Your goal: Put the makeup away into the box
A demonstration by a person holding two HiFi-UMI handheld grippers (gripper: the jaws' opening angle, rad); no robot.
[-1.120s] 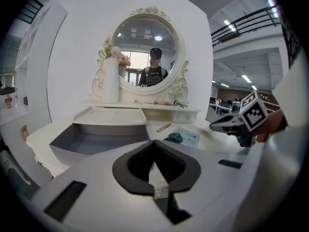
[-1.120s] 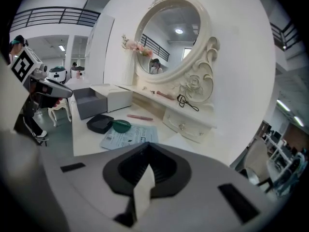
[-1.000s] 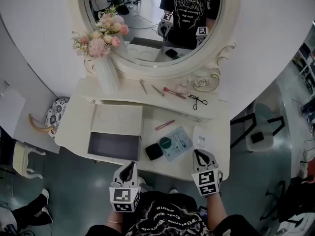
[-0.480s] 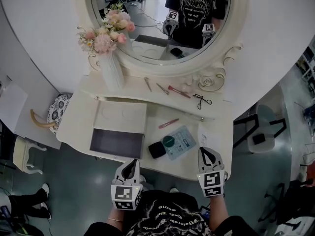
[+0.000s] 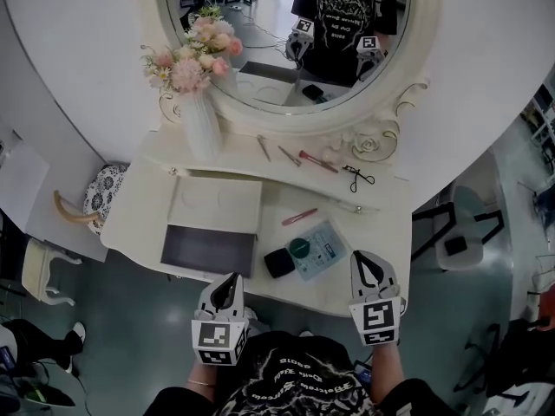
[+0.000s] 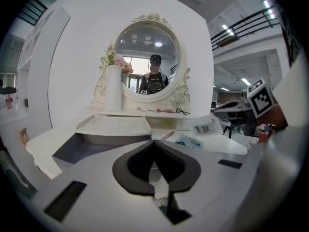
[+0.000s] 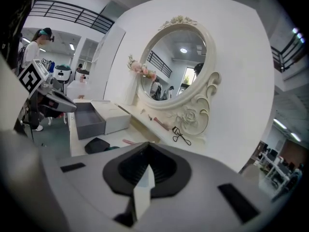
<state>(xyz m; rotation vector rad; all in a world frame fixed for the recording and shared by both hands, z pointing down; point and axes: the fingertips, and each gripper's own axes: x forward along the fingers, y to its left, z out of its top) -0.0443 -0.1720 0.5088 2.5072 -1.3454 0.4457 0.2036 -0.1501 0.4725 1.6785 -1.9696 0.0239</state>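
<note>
Not much grabbing is being done here, tbh. The left gripper (image 5: 230, 282) is being held at the front edge of the dressing table (image 5: 143, 204), just in front of the open box (image 5: 208, 250). Its jaws are being kept pressed together with nothing caught between them. Same deal on the other side: the right gripper (image 5: 362, 263) is being held over the table's front right corner, jaws clenched shut and empty.

All the makeup is being left outside the box for now. The grey inside of the box is being shown bare, and its white lid (image 5: 217, 204) is being kept right against it on the mirror side.

A black compact (image 5: 278, 263) is being kept just right of the box, right beside a pale blue packet (image 5: 323, 251). A round dark green item (image 5: 298, 249) is being carried on that packet. A pink pencil (image 5: 299, 217) is being left a bit further back, between the packet and the raised shelf.

Up on that shelf, under the oval mirror (image 5: 286, 33), two thin sticks (image 5: 263, 148), a red-pink tube (image 5: 317, 162) and a black eyelash curler (image 5: 358, 177) are being kept in a loose row. The left end is being taken up by a white vase (image 5: 201, 126) of pink flowers (image 5: 192, 59). Both grippers are being reflected in the mirror too.
</note>
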